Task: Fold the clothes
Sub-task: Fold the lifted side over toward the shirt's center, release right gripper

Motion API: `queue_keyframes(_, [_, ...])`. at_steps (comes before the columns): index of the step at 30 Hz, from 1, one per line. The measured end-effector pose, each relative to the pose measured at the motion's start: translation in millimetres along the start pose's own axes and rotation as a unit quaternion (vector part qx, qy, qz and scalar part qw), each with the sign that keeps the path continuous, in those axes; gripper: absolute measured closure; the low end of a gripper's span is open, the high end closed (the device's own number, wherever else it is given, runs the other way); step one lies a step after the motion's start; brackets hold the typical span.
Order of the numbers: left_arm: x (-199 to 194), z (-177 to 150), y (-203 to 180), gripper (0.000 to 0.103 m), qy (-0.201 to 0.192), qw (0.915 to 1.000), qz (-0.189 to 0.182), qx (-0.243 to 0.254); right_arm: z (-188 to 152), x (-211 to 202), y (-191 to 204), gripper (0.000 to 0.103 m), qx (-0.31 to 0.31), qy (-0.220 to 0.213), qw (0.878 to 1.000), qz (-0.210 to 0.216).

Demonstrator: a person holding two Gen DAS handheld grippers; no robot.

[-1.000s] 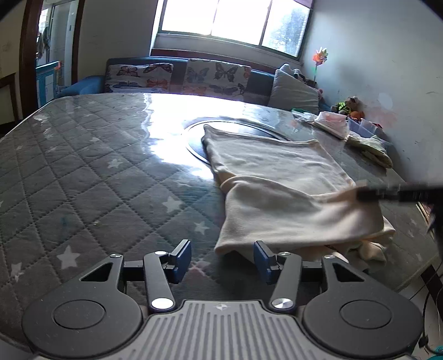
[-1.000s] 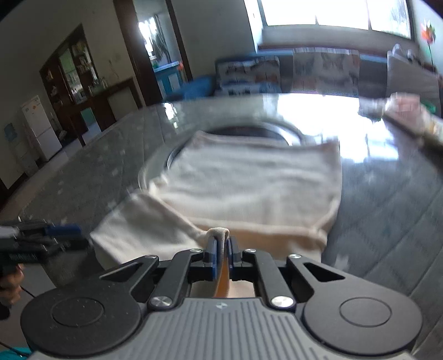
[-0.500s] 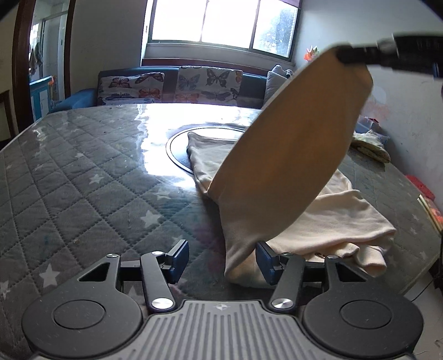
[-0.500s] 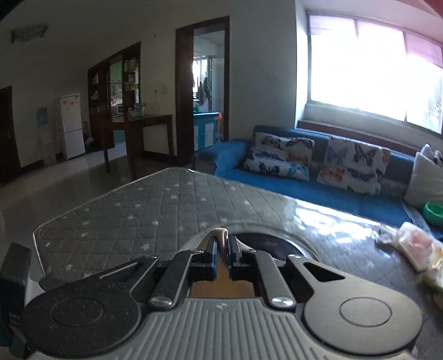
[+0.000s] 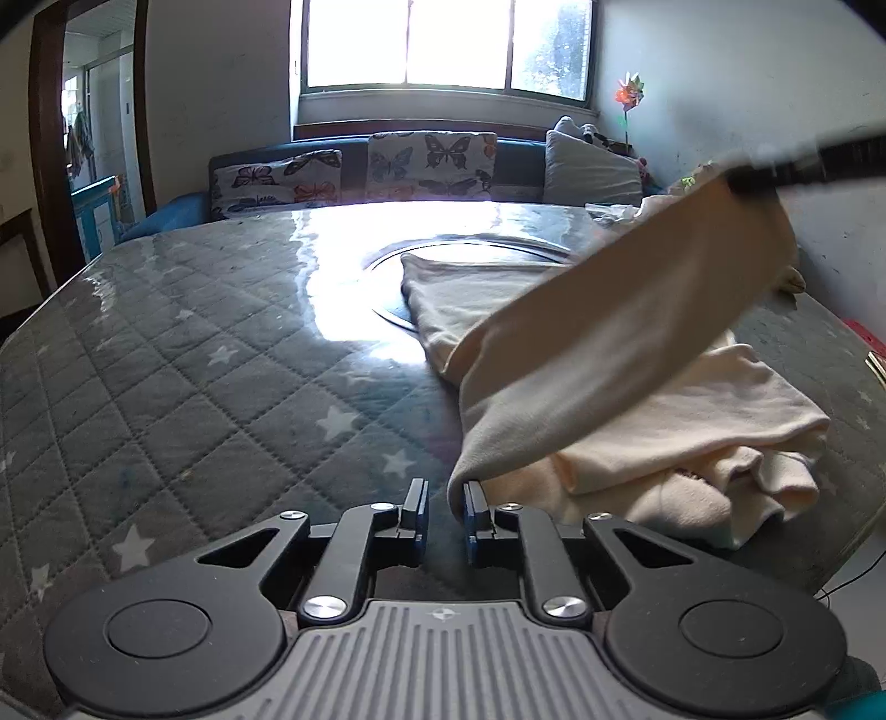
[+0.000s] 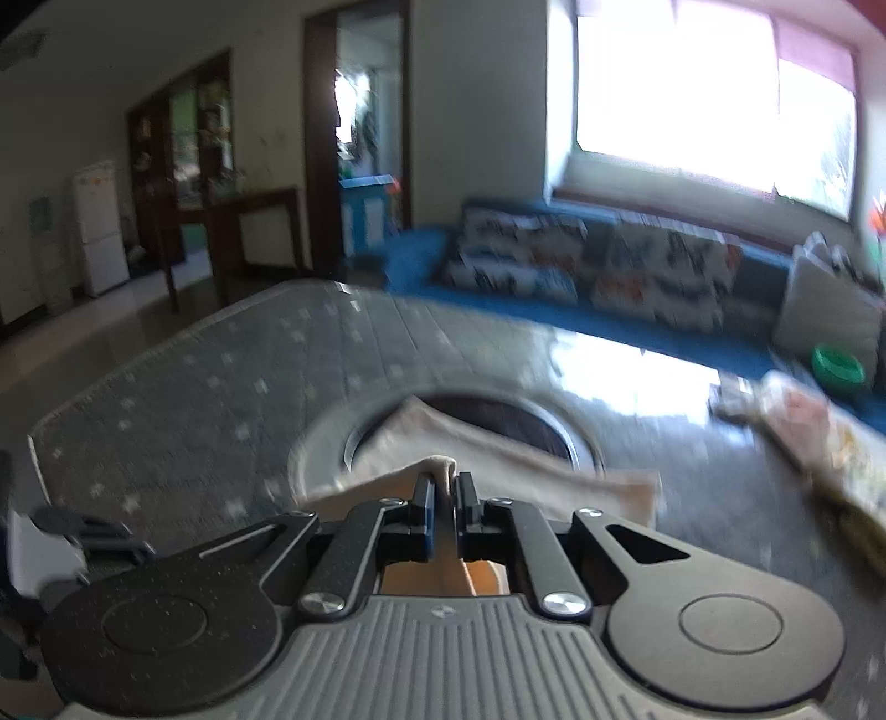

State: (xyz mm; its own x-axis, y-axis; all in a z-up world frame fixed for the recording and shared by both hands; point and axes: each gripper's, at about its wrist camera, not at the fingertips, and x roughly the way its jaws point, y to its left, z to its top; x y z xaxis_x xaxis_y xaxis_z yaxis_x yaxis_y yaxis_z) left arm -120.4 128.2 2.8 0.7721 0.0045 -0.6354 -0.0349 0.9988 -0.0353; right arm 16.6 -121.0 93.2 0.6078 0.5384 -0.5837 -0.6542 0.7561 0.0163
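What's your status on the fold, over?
Right gripper shut on the cream garment, one end lifted clear of the quilted table. Left gripper jaws just closing beside the hanging corner, nothing between them. Nothing in the way.

Butterfly-print cushions (image 5: pixel 354 174) on blue sofa (image 6: pixel 421 260) under bright window (image 5: pixel 443 44).

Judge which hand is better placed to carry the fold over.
Right: the right tool is shut on the raised cloth corner. The left tool has just been closing, no cloth between.
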Motion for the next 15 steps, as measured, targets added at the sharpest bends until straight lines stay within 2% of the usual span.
queue_keyframes(4, [-1.1, -2.9, 2.8, 0.09, 0.004, 1.0, -0.001, 0.0, -33.1, 23.8, -20.2, 0.097, 0.04, 0.049, 0.998, -0.016])
queue_keyframes(9, [-7.2, -2.7, 9.8, 0.09, 0.021, 0.9997, -0.012, 0.008, -64.8, 45.3, -34.9, 0.095, 0.062, 0.086, 0.994, -0.025])
queue_keyframes(12, [-17.4, 5.1, 17.8, 0.09, 0.019, 0.9997, -0.014, 0.009, -73.8, 45.6, -35.2, 0.092, 0.056, 0.086, 0.994, -0.035])
queue_keyframes(15, [-21.3, 22.0, 21.3, 0.09, 0.004, 0.9997, -0.023, 0.003, -68.8, 36.9, -32.8, 0.091, 0.043, 0.062, 0.996, -0.04])
